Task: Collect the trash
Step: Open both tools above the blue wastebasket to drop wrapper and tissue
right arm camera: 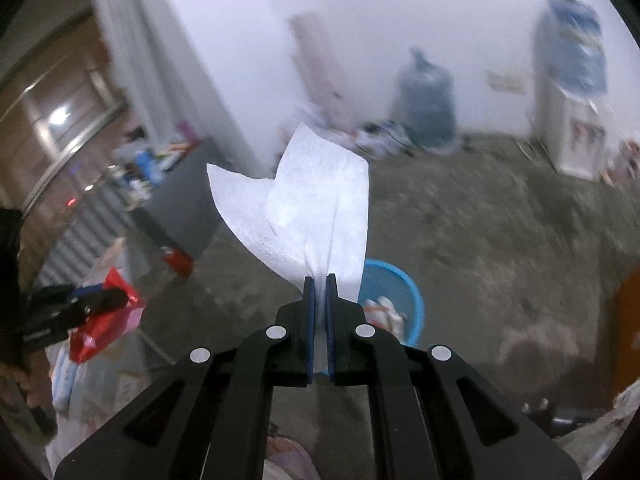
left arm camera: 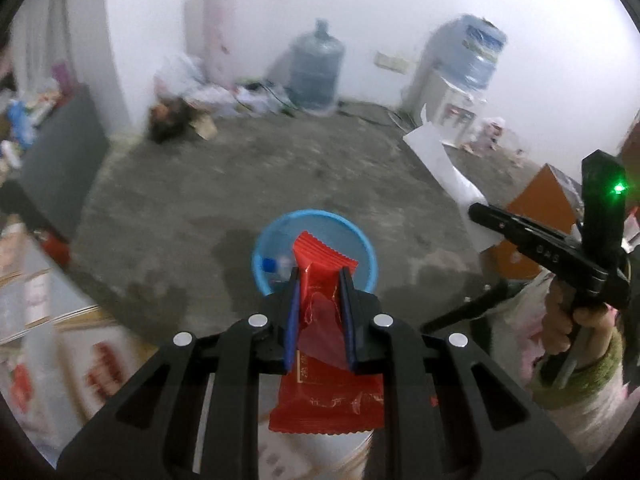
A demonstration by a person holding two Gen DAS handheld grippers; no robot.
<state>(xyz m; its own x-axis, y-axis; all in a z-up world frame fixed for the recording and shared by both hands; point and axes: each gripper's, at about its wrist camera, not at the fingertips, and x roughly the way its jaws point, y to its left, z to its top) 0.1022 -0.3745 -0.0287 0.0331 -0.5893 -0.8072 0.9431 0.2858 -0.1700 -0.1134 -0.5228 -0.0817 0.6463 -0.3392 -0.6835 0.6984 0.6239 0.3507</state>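
My left gripper [left arm camera: 320, 276] is shut on a red snack wrapper [left arm camera: 320, 264], which sticks out past the fingertips and hangs below them. Just beyond it stands a blue bin [left arm camera: 362, 240] on the concrete floor, with a few pieces of rubbish inside. My right gripper [right arm camera: 320, 278] is shut on a white tissue [right arm camera: 316, 204] that fans upward from the pads. The blue bin [right arm camera: 412, 292] shows right of its fingertips. In the left wrist view the right gripper [left arm camera: 480, 210] appears at the right, held by a hand, with the white tissue [left arm camera: 440, 160]. The left gripper [right arm camera: 116, 298] with the red wrapper [right arm camera: 100, 328] shows at the left.
A large water jug [left arm camera: 316, 72] and a water dispenser [left arm camera: 460, 80] stand by the far white wall, with litter [left arm camera: 224, 96] heaped between wall and pillar. An orange box [left arm camera: 536, 220] is at the right. A dark cabinet [left arm camera: 64, 160] with clutter stands at the left. Packaging [left arm camera: 80, 360] lies below.
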